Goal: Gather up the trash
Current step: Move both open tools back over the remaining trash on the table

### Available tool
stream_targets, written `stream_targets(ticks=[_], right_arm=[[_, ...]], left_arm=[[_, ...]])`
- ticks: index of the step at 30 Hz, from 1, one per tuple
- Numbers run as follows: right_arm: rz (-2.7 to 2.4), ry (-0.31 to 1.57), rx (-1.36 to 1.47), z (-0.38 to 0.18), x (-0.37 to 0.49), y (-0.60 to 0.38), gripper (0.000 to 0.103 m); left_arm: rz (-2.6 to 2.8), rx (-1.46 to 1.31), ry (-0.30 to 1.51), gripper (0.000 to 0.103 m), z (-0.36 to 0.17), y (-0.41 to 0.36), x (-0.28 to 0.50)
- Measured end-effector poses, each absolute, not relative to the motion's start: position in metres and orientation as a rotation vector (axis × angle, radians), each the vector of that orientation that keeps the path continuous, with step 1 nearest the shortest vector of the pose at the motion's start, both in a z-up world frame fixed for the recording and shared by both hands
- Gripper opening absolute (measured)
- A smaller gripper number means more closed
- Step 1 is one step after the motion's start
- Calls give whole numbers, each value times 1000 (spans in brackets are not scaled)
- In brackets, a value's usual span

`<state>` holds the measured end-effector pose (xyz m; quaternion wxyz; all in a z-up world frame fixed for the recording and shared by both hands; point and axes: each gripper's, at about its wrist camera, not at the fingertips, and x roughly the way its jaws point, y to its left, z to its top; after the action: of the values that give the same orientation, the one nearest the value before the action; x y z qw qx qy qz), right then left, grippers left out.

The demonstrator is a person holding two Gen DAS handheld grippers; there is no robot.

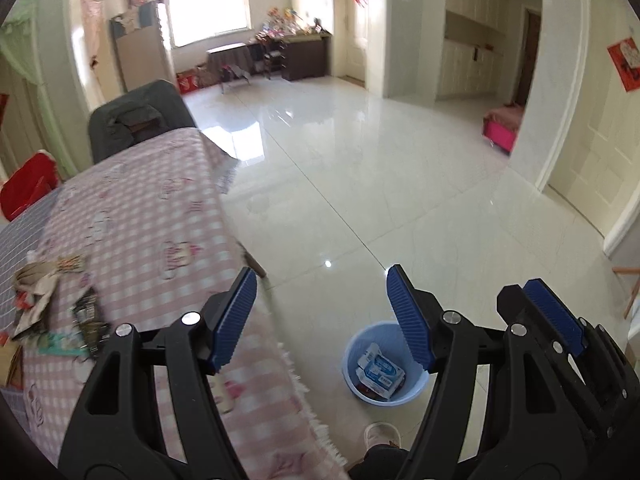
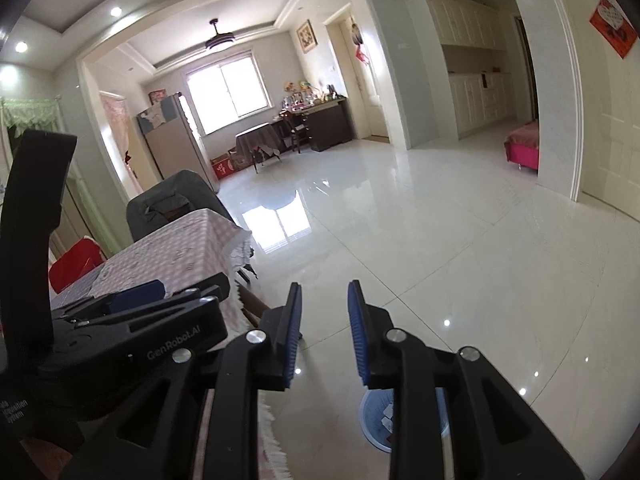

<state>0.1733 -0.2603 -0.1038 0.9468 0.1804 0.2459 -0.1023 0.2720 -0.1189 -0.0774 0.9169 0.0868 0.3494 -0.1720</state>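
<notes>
Both claws are empty with jaws apart: the left claw [image 1: 320, 316] hangs wide over the table edge and floor, and the right claw [image 2: 324, 332] is narrower, just beside it. Below them the blue bin [image 1: 384, 364] on the floor already holds a white carton [image 1: 380, 372], its print too blurred to read. A heap of wrappers [image 1: 52, 304] remains on the checked tablecloth [image 1: 160, 220], so the job looks partly done; the left claw's body reads "GenRobot.AI".
</notes>
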Motion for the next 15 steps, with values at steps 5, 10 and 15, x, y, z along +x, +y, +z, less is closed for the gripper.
stream_targets(ticks=[5, 10, 15], right_arm=[[-156, 489, 310, -78, 164, -224, 29], [-96, 470, 257, -58, 158, -181, 43], [-25, 470, 207, -48, 161, -134, 52]], left_arm=[[-322, 124, 698, 68, -58, -76, 257], [-256, 69, 673, 69, -44, -22, 241], [-143, 28, 659, 70, -41, 45, 230]])
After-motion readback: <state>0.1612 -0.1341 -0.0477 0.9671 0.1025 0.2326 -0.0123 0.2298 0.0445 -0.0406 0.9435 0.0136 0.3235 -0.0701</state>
